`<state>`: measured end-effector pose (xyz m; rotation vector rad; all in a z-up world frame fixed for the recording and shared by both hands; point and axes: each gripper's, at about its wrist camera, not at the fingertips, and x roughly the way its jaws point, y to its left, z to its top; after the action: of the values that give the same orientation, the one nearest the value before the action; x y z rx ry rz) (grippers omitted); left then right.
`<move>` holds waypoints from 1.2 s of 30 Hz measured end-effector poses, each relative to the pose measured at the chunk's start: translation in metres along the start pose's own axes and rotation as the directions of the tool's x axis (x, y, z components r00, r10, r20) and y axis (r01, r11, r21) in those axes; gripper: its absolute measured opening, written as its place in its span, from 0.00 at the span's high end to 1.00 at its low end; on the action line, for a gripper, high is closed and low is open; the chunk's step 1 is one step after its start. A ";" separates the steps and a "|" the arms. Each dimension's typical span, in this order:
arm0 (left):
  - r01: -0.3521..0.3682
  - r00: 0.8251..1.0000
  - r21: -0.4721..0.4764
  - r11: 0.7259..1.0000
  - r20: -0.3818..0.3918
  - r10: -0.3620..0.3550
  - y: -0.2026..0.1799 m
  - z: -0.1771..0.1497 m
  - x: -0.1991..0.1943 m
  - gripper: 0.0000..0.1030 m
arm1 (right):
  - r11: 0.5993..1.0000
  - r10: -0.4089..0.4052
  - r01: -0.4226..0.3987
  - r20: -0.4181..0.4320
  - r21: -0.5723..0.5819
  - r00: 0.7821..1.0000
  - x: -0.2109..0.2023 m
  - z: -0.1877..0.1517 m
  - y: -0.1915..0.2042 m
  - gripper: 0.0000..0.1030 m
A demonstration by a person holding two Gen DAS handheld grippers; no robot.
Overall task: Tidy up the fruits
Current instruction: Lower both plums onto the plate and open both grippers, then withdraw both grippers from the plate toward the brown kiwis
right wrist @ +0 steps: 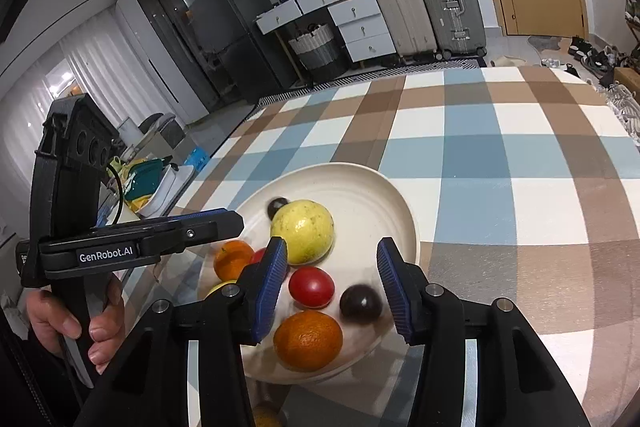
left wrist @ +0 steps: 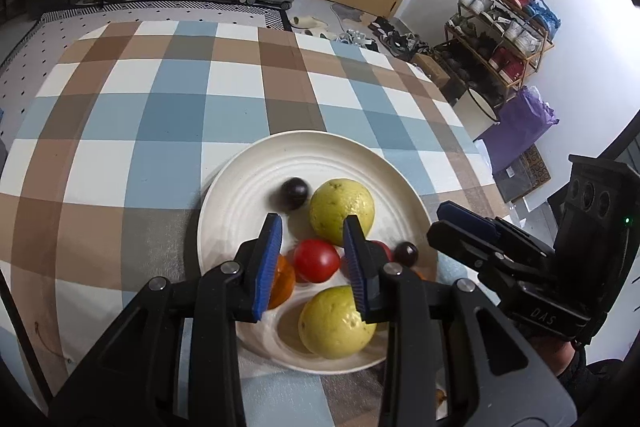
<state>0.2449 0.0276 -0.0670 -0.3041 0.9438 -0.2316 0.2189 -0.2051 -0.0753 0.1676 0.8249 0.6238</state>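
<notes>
Left gripper (left wrist: 313,231) and right gripper (right wrist: 332,251), both parted and empty, are hovering over the fruit-filled plate (left wrist: 248,179); placing looks done, withdrawal next.

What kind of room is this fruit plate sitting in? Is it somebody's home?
Most likely a lived-in flat. The white ribbed plate of fruit sits on a blue, brown and white checked tablecloth, with hard-shell silver suitcases against the wall, a wooden shoe rack full of trainers and a tall dark fridge.

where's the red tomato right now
The red tomato lies on the white plate, near its middle in the right wrist view, between the yellow-green fruit behind it and the orange in front.
</notes>
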 end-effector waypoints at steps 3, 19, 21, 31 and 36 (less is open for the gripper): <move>-0.002 1.000 -0.005 1.000 0.013 0.002 -0.001 -0.004 -0.011 0.65 | 1.000 -0.002 0.002 0.013 0.002 1.000 -0.009 -0.001 0.003 0.53; -0.013 0.996 0.015 1.000 0.093 0.011 -0.028 -0.041 -0.072 0.28 | 1.000 -0.012 0.014 0.098 -0.017 0.995 -0.062 -0.013 0.027 0.29; -0.012 0.995 0.002 1.000 0.102 0.012 -0.029 -0.045 -0.080 0.20 | 0.999 -0.020 0.023 0.103 -0.024 0.994 -0.068 -0.014 0.030 0.26; -0.044 0.994 0.010 0.999 0.104 0.042 -0.039 -0.070 -0.094 0.05 | 0.998 -0.031 0.038 0.124 -0.053 0.992 -0.096 -0.038 0.041 0.15; -0.047 0.991 0.009 0.999 0.126 0.046 -0.040 -0.088 -0.102 0.03 | 0.996 -0.030 0.039 0.114 -0.075 0.993 -0.102 -0.058 0.047 0.13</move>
<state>0.1118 0.0096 -0.0239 -0.2821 0.8238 -0.1733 0.1032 -0.2319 -0.0319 0.1172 0.6927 0.6070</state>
